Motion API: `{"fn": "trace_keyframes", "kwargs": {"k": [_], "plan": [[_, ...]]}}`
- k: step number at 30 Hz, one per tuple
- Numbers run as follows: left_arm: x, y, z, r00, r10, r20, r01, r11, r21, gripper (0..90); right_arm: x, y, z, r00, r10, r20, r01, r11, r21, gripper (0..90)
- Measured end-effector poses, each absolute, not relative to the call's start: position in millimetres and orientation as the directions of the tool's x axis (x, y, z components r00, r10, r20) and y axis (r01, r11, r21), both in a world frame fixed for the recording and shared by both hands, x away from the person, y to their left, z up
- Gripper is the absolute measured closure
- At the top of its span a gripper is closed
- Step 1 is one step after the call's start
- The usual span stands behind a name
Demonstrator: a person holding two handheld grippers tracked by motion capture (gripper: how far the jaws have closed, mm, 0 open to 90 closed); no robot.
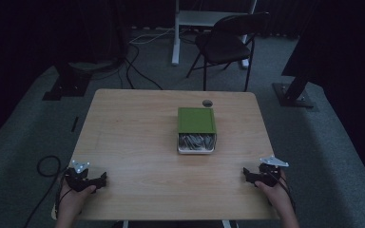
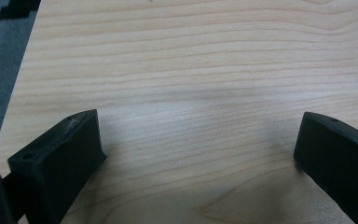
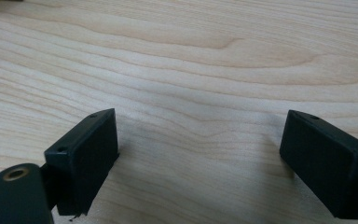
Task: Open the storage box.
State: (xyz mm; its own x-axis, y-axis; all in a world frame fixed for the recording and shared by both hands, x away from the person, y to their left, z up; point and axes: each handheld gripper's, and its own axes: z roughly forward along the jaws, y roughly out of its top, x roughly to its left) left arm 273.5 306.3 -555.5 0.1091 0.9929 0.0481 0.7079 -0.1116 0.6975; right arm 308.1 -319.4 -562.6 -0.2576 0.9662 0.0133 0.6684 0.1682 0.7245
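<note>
Both grippers rest low at the near edge of the table (image 1: 138, 142), and we hold one in each hand. Our left gripper (image 1: 91, 180) sits near the table's near left corner, with its grey three-cornered plate (image 1: 80, 165) on top and a cable (image 1: 47, 167) looping down to the carpet beside that corner. Our right gripper (image 1: 253, 176) sits near the near right corner, its own plate (image 1: 274, 162) tilted above it.

Seen from the left gripper view, the left gripper (image 2: 198, 149) has its two black jaws spread wide apart, with bare pale wood between them and nothing gripped; the table's left edge and grey carpet show at the upper left. Seen from the right gripper view, the right gripper (image 3: 200, 149) stands just as wide, jaws well apart, with wood grain between them and nothing held.

We see the box (image 1: 196, 130) lying around the middle of the table, a little toward its far side and slightly right of centre, well apart from both grippers. Its green lid (image 1: 196, 120) covers the far part, and the near end is uncovered, showing grey contents (image 1: 196, 142) that we cannot make out. A small round hole (image 1: 207, 103) lies in the tabletop just beyond the box, near the far edge. Beyond the table a dark folding chair (image 1: 228, 42) stands on the carpet.
</note>
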Motion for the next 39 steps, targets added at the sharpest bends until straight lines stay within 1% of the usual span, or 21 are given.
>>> {"fn": "trace_keyframes", "kwargs": {"k": [5,11,23,29,34,39], "plan": [[274.2,296.8,-553.4,0.160,0.984,0.075,0.688,-0.166,0.707,1.6,308.1,-319.3,-562.6,-0.258,0.966,0.013,0.669,0.168,0.724,11.0],[273.4,286.7,-550.1,0.174,0.977,0.123,0.676,-0.209,0.706,1.5,308.1,-319.3,-562.6,-0.258,0.966,0.013,0.668,0.168,0.725,11.0],[275.4,261.1,-545.5,0.275,0.953,0.128,0.629,-0.279,0.725,1.6,308.1,-319.4,-562.6,-0.258,0.966,0.013,0.668,0.168,0.725,11.0],[279.0,250.9,-543.4,0.298,0.946,0.126,0.617,-0.292,0.731,1.6,308.1,-319.4,-562.6,-0.258,0.966,0.013,0.668,0.168,0.725,11.0],[282.2,237.7,-540.1,0.332,0.931,0.154,0.594,-0.333,0.733,1.6,308.1,-319.4,-562.6,-0.258,0.966,0.013,0.668,0.168,0.725,11.0],[284.0,226.0,-540.9,0.370,0.916,0.154,0.582,-0.357,0.731,1.6,308.1,-319.4,-562.6,-0.258,0.966,0.013,0.668,0.168,0.725,11.0]]}}
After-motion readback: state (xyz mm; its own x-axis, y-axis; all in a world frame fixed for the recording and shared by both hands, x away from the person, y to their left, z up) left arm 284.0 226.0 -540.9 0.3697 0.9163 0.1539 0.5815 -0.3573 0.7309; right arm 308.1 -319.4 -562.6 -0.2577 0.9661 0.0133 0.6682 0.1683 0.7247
